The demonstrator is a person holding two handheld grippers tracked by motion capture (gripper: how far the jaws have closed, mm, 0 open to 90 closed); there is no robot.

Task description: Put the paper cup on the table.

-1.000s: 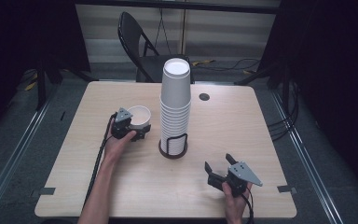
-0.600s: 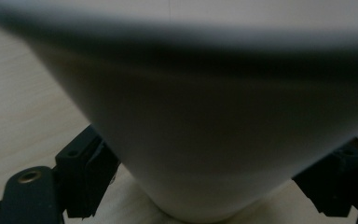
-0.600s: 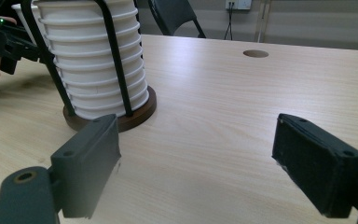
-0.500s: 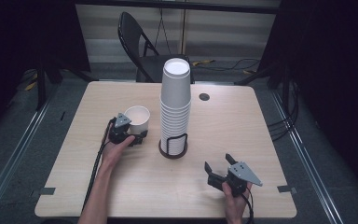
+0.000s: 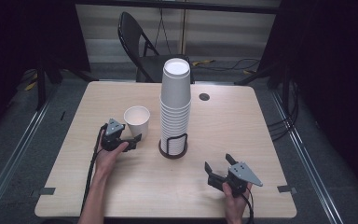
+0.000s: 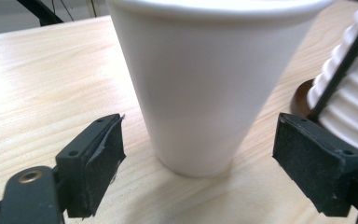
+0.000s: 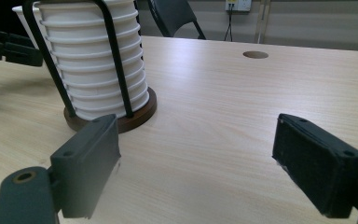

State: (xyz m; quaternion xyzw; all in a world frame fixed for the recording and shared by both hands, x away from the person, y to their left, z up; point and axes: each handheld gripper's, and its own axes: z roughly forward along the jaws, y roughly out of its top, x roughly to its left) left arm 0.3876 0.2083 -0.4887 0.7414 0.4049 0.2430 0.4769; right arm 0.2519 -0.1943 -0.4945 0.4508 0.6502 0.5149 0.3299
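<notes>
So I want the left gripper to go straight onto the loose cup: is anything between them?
Nothing visible stands between them. The loose cup stands upright on the table, right ahead of the left gripper, whose jaws are open and clear of it. The cup stack in its holder stands off to one side, apart.

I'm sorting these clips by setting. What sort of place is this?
Probably a recording studio or lab set up for tabletop demonstrations, not a home or café. A lone wooden table stands between black curtains, cables trail over a grey carpeted floor, and a black folding chair sits behind.
</notes>
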